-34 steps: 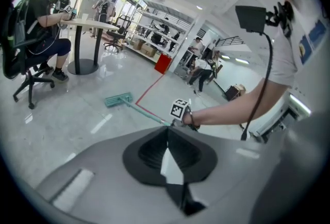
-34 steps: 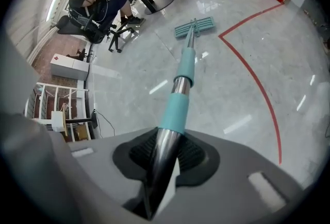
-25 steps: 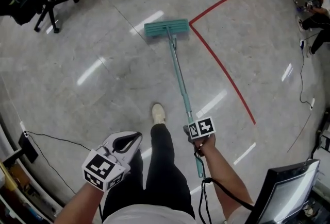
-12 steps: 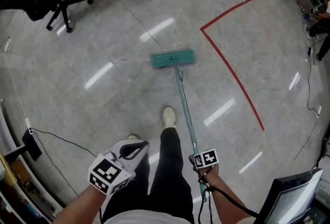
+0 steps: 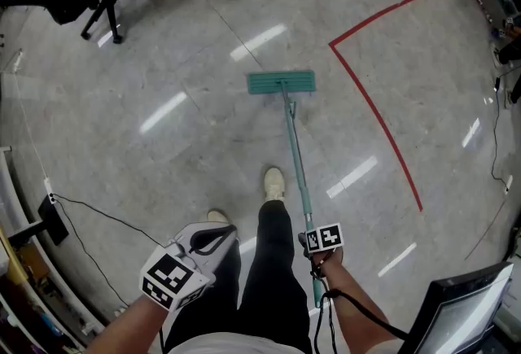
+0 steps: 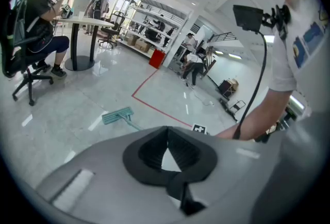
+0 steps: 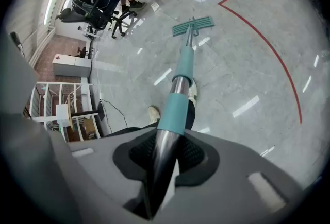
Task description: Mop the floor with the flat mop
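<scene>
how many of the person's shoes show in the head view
2: one shoe is forward, just left of the mop handle; the other shoe is further back, partly hidden behind the left gripper.

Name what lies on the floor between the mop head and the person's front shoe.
Only bare glossy floor, in the head view: mop head, shoe; the mop pole runs just beside that stretch.
</scene>
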A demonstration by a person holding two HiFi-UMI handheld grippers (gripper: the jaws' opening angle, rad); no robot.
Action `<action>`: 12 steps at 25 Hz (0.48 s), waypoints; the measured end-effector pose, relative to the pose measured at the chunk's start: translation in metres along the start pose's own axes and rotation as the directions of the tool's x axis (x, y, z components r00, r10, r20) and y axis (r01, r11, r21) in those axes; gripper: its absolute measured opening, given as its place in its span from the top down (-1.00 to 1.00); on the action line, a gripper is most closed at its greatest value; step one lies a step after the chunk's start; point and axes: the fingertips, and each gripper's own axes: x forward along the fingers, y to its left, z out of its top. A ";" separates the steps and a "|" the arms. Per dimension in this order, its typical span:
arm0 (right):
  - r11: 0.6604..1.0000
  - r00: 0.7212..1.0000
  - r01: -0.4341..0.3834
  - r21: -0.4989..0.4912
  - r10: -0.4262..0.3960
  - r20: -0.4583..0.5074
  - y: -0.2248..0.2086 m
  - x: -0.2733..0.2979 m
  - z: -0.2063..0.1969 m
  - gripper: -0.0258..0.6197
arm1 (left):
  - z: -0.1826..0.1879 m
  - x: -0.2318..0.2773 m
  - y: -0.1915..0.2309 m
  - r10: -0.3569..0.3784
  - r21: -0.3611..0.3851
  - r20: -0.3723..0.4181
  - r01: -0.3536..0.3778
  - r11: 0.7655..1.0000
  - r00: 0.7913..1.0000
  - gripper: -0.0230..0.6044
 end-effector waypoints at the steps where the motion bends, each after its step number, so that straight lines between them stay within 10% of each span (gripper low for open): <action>1: 1.000 1.000 0.003 0.005 -0.003 0.003 -0.001 0.000 0.007 0.67 | 0.001 0.000 0.001 0.003 -0.003 0.001 -0.003 1.000 1.000 0.92; 12: 0.999 0.999 0.028 0.023 -0.029 0.036 -0.015 -0.013 0.113 0.73 | 0.022 0.015 0.019 0.036 -0.071 0.028 -0.034 0.997 0.999 0.92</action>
